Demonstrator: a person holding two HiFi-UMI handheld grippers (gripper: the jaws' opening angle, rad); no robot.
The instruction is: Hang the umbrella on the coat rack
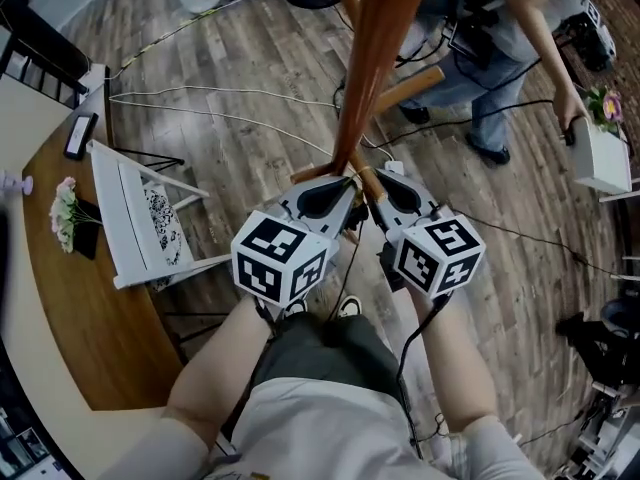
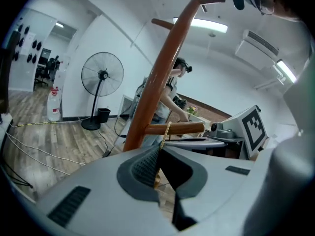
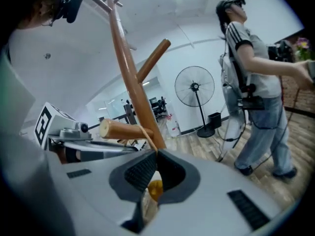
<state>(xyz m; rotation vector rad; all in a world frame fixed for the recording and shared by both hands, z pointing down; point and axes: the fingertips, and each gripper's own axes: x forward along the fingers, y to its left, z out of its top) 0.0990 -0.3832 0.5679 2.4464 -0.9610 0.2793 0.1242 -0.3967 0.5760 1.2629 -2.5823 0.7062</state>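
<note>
We are pinching the yellow cord [image 2: 166,134] tight in both left gripper [image 2: 158,156] and right gripper [image 3: 156,163], seemingly looping it over the coat rack peg [image 2: 177,128] just ahead, next needing a gentle release.

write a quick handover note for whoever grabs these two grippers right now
Grippers: the left gripper is shut on the umbrella cord. The right gripper is shut on it too, with a yellow-orange piece just below its jaws.
Things: the cord runs up over the lower peg of the wooden coat rack. Nothing more of the umbrella shows in any view.
Done: the cord looks looped over the peg.
Left: check that the loop sits back from the peg's tip, then open both grippers and draw away.
</note>
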